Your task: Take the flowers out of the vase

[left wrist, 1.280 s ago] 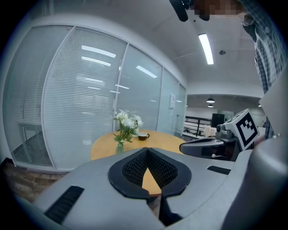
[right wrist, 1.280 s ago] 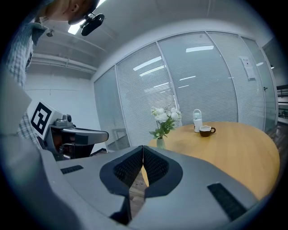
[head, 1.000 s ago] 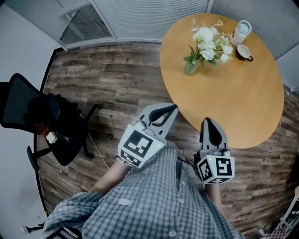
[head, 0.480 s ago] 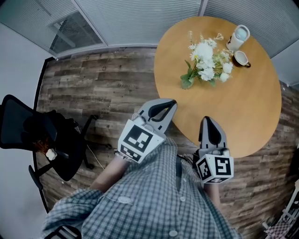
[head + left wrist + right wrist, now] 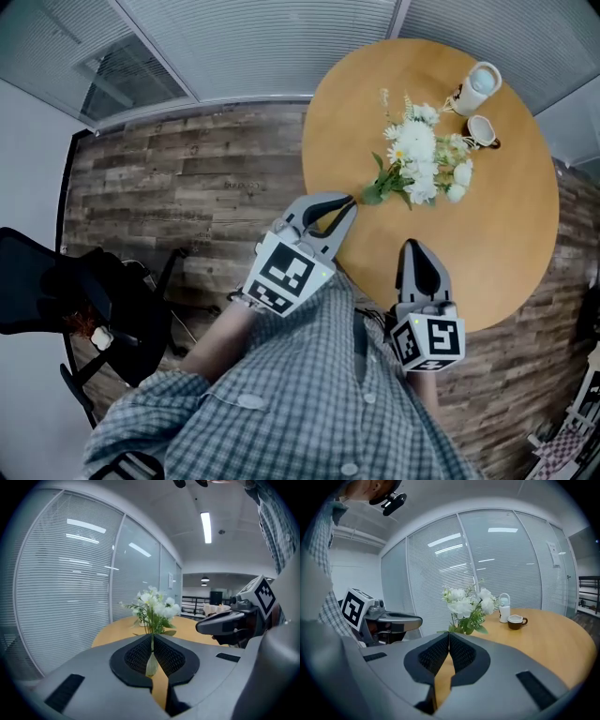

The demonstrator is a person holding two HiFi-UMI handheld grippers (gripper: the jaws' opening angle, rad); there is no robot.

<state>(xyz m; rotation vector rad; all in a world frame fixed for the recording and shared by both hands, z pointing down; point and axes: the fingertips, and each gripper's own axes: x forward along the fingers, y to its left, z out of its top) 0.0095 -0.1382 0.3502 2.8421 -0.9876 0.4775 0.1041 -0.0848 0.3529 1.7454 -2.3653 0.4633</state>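
White flowers [image 5: 419,161] with green leaves stand in a small greenish glass vase [image 5: 374,194] on a round wooden table [image 5: 506,225]. My left gripper [image 5: 345,201] is shut and empty. Its tips are over the table's near edge, a short way from the vase and pointing at it. My right gripper [image 5: 410,247] is also shut and empty, and sits further back at the table's edge. In the left gripper view the flowers [image 5: 154,605] rise just beyond the closed jaws, and the vase [image 5: 151,665] shows through the gap under the tips. In the right gripper view the flowers [image 5: 467,601] stand ahead and the vase is hidden.
A white jug [image 5: 480,82] and a brown cup [image 5: 482,131] stand on the table's far side behind the flowers. A black office chair [image 5: 70,300] is on the wooden floor at the left. Blinds and glass walls close off the far side.
Both grippers and the person have moved forward toward the table. The left gripper's tips now reach over the table's edge near the vase. Both stay shut.
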